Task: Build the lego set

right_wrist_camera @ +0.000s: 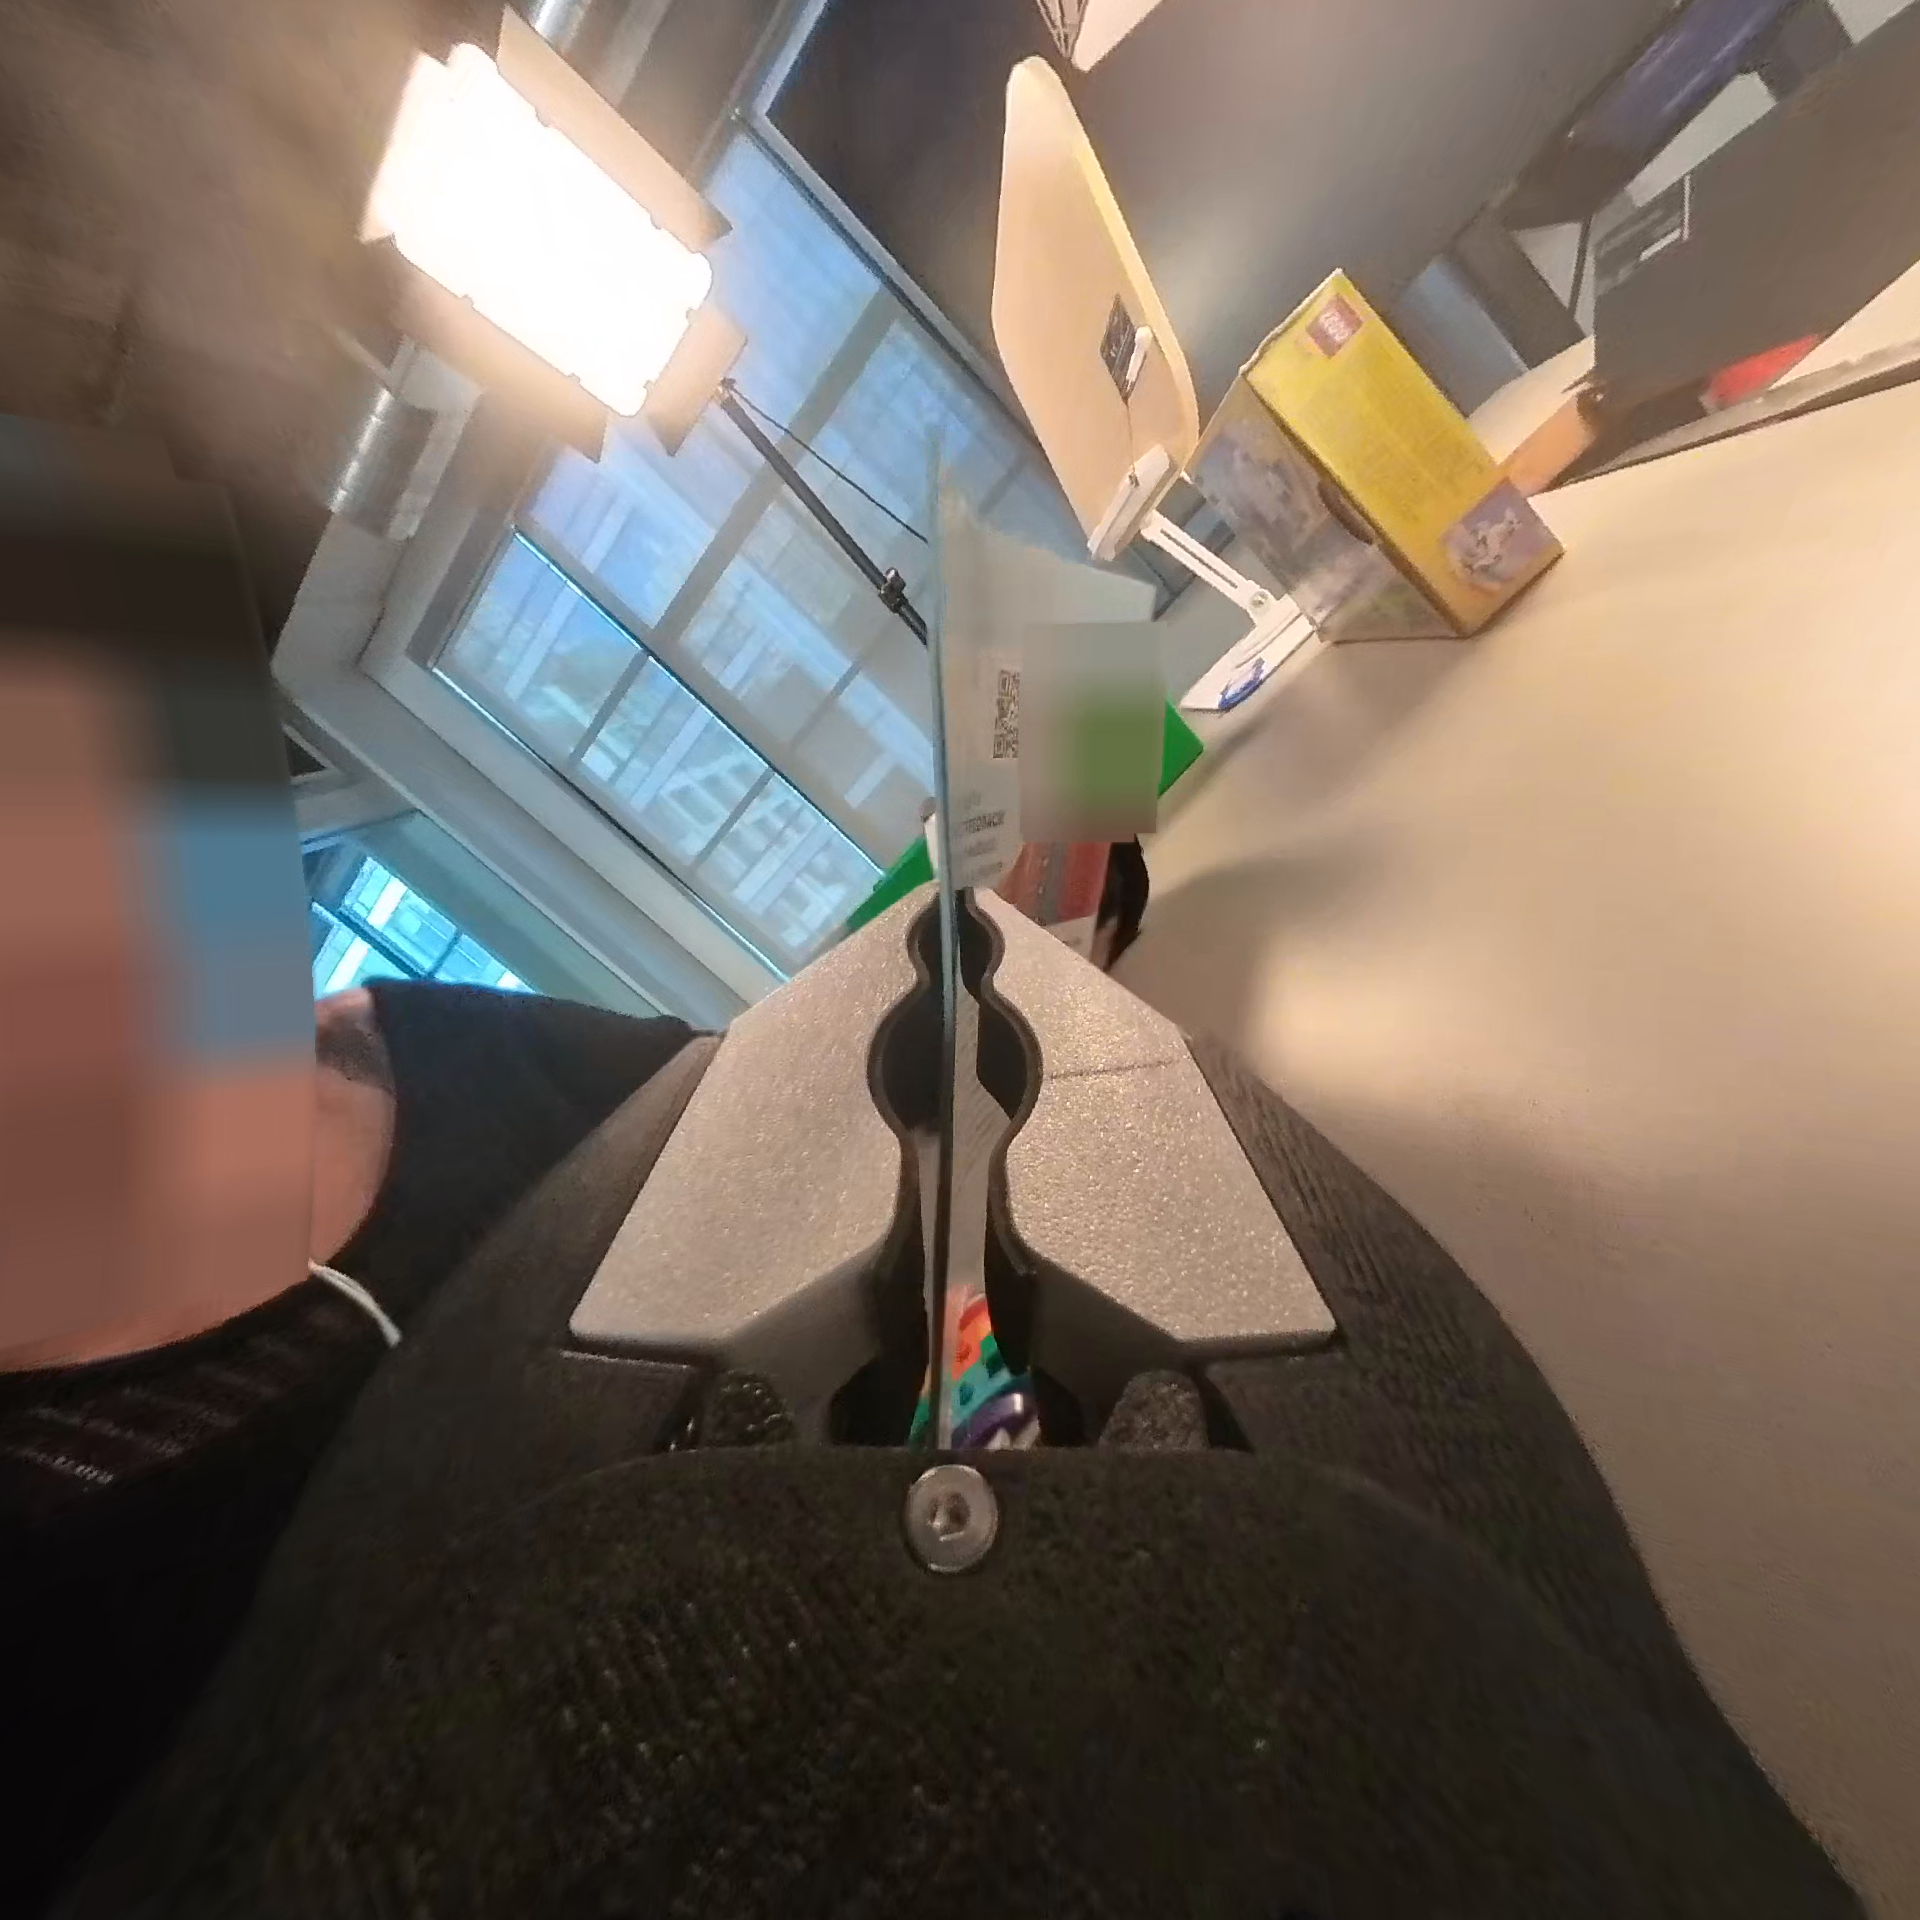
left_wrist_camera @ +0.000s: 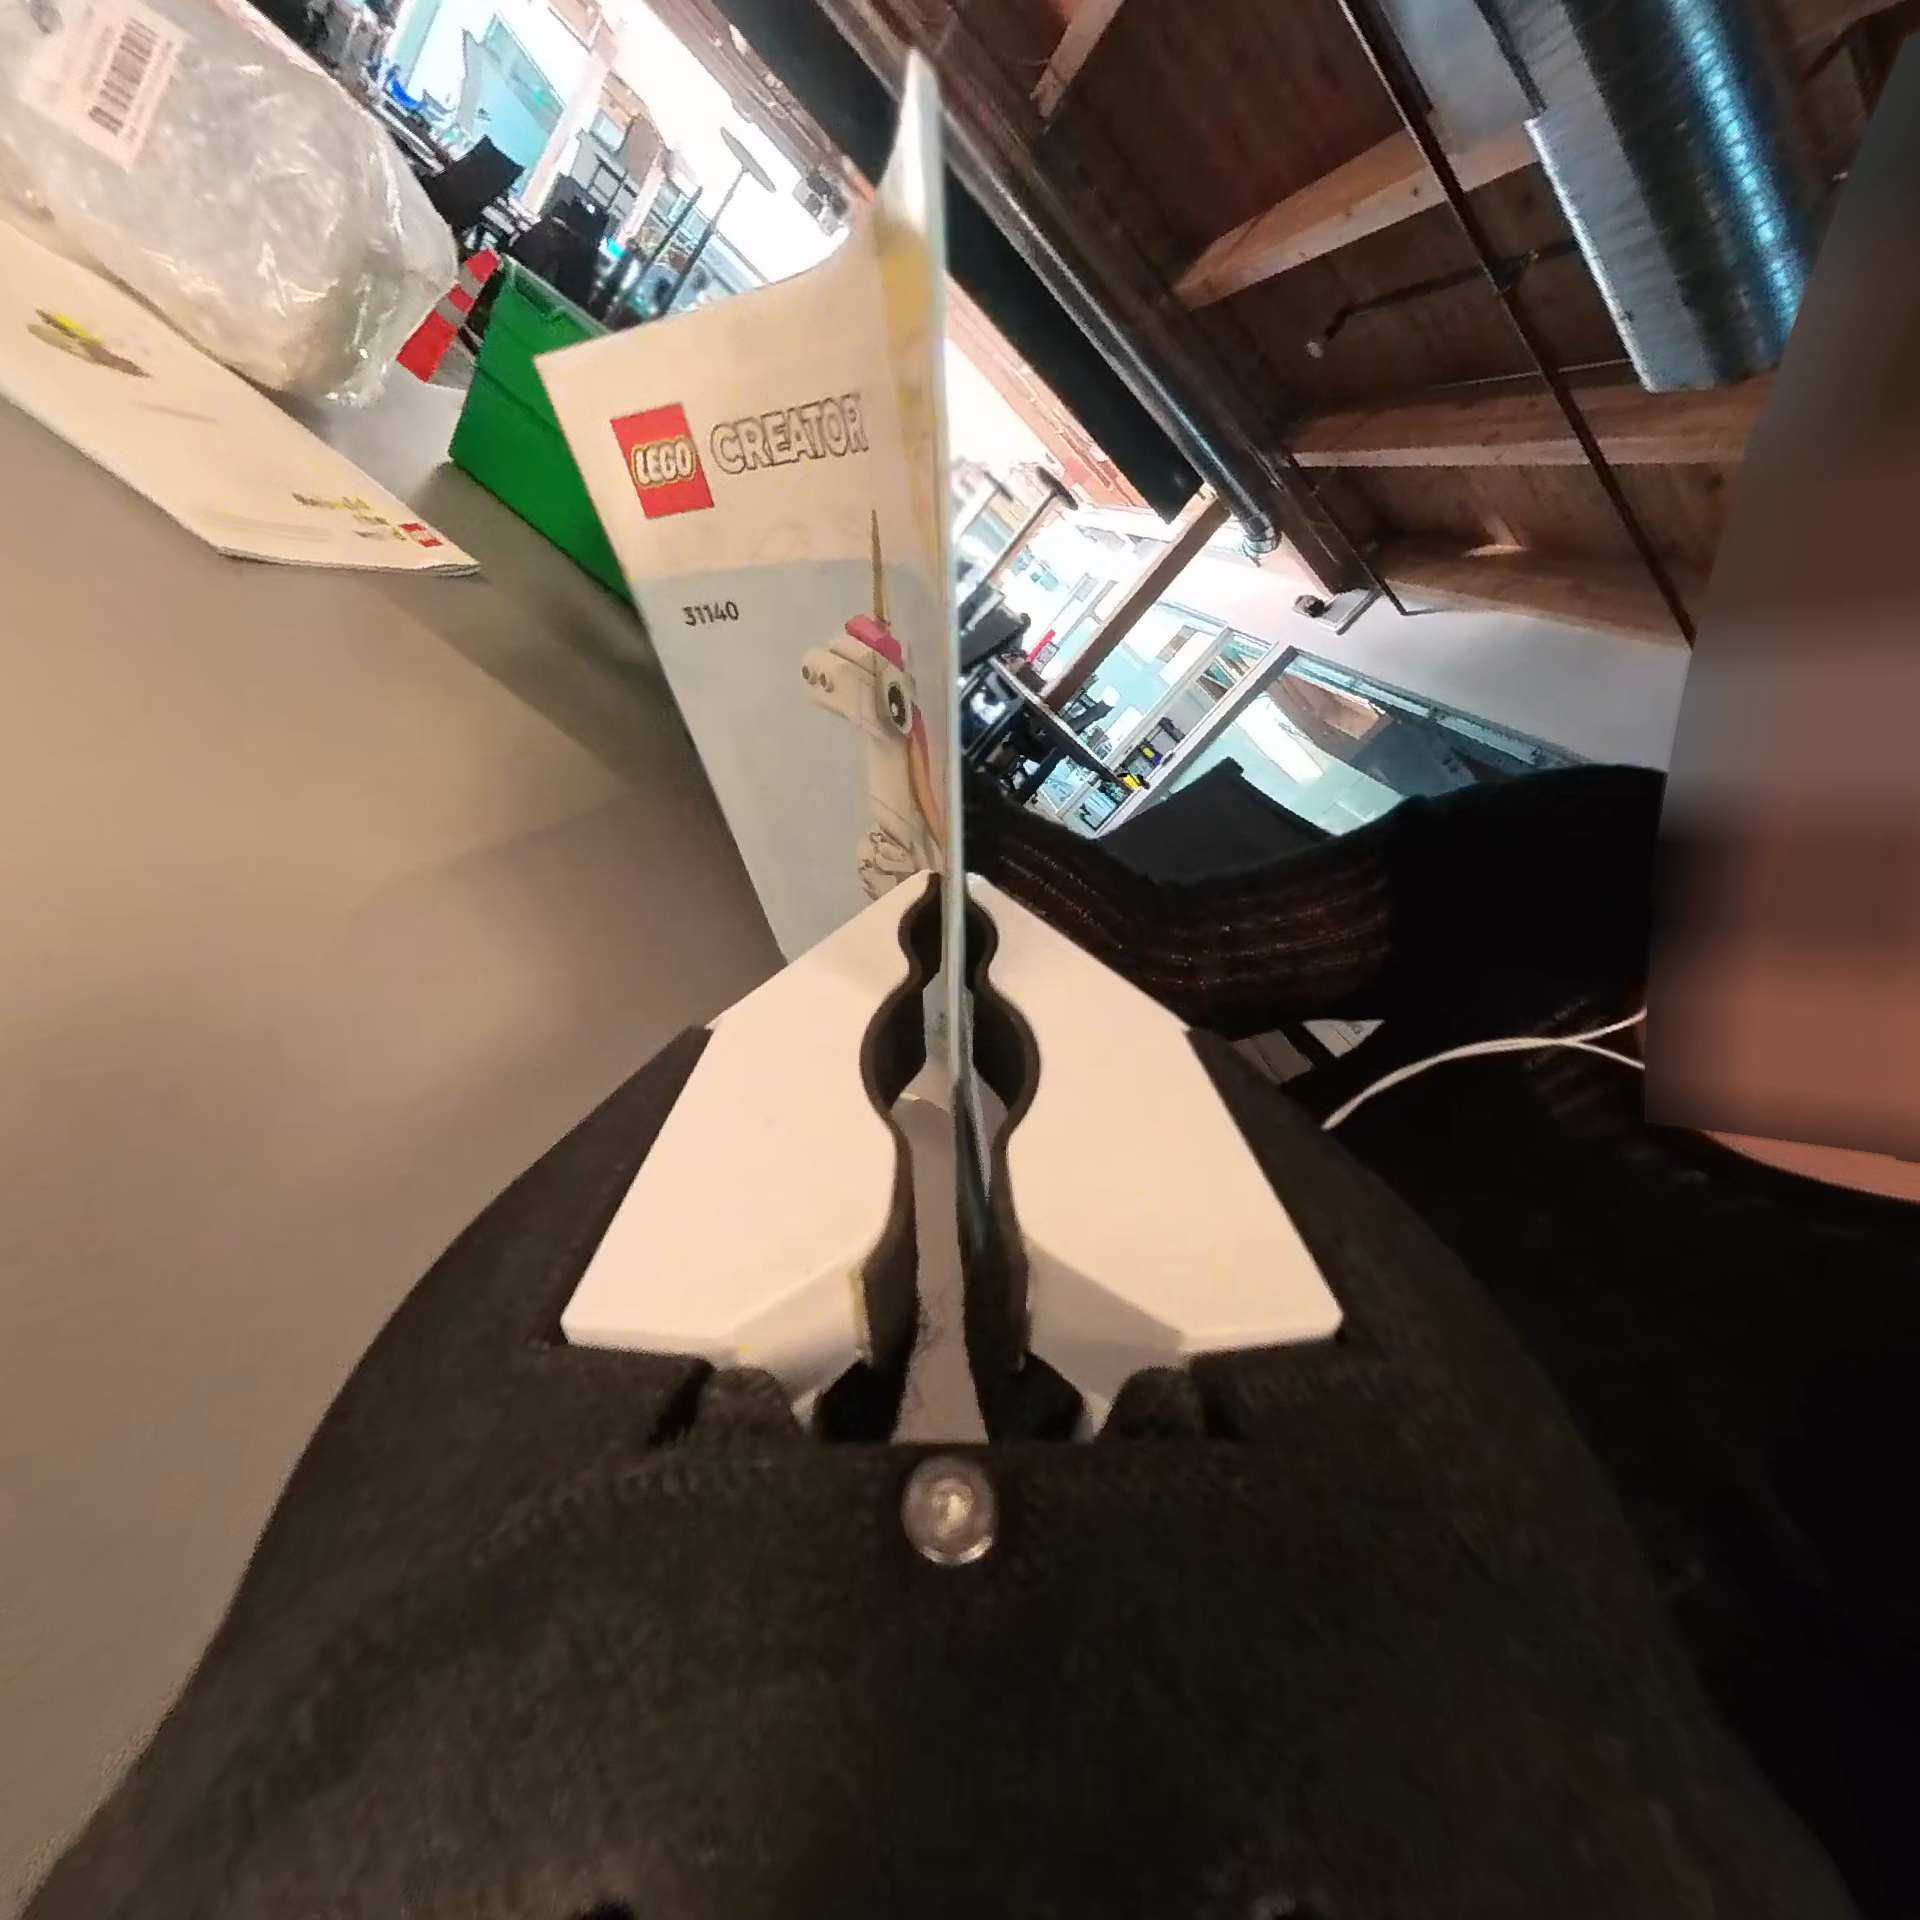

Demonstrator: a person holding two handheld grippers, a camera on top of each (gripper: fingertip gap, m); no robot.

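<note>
My left gripper [left_wrist_camera: 954, 914] is shut on the edge of an instruction booklet [left_wrist_camera: 769, 582], held upright above the grey table [left_wrist_camera: 260, 883]. Its cover shows a white unicorn model on pale blue. My right gripper [right_wrist_camera: 951, 925] is shut on a thin booklet [right_wrist_camera: 966, 665] seen edge-on, its printed back page facing right. It may be the same booklet, but I cannot tell. A second booklet [left_wrist_camera: 229, 457] lies flat on the table at the left. Both views are steeply tilted.
A green bin [left_wrist_camera: 530, 436] stands behind the held booklet, with a red box [left_wrist_camera: 436, 332] and a clear plastic bag [left_wrist_camera: 208, 197] beside it. A yellow set box [right_wrist_camera: 1382, 468] and a cream board [right_wrist_camera: 1091, 281] stand far along the table [right_wrist_camera: 1507, 935]. A person sits close by. Across from one pair of fingers to the other is roughly 11 centimeters.
</note>
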